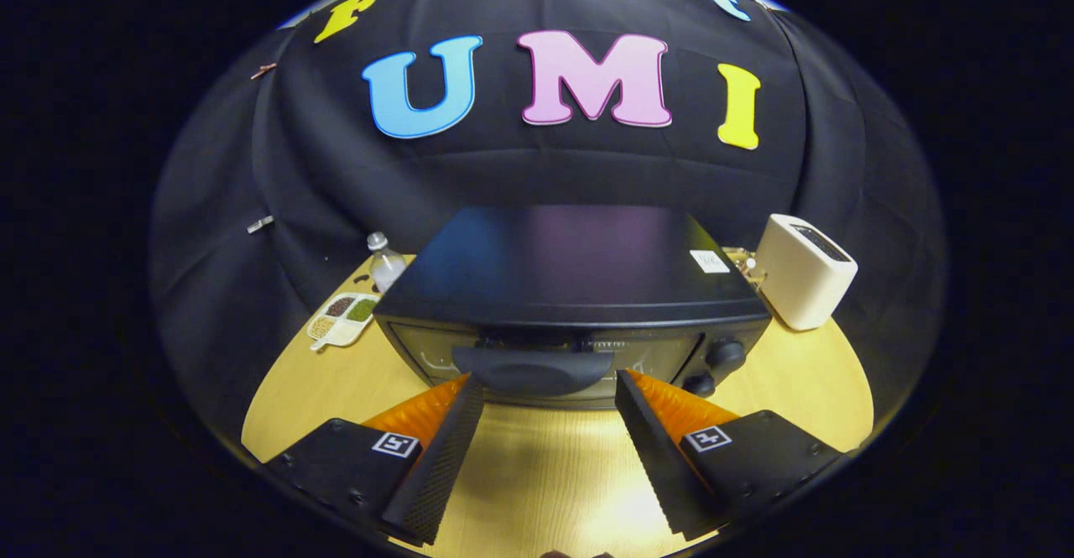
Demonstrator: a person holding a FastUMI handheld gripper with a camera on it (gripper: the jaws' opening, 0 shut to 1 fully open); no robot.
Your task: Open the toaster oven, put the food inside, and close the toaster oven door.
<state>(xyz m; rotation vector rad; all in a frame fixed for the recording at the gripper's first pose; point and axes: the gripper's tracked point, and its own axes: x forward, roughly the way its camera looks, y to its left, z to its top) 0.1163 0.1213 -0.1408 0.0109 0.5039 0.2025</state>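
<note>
Black toaster oven [570, 277] shut, door handle [533, 371] between wide, empty jaws of gripper [550, 394], white toaster [804, 271] far right, seed tray [342, 320] far left on tabletop [545, 474]

Oven [579, 268]: dark, smooth top with a soft sheen that catches coloured reflections; handle [533, 369] of matt dark plastic; door glazed and faintly glossy. Table [537, 466]: pale wood grain, smooth, with a bright glare patch near the gripper [550, 390]. The spread jaws have inner faces finely ribbed and matt, their housings smooth. Toaster [805, 271]: cream, smooth, satin finish. Bottle [385, 263]: clear plastic. Tray [342, 320]: pale, glossy. Wall [336, 172]: black cloth, matt, creased.
</note>
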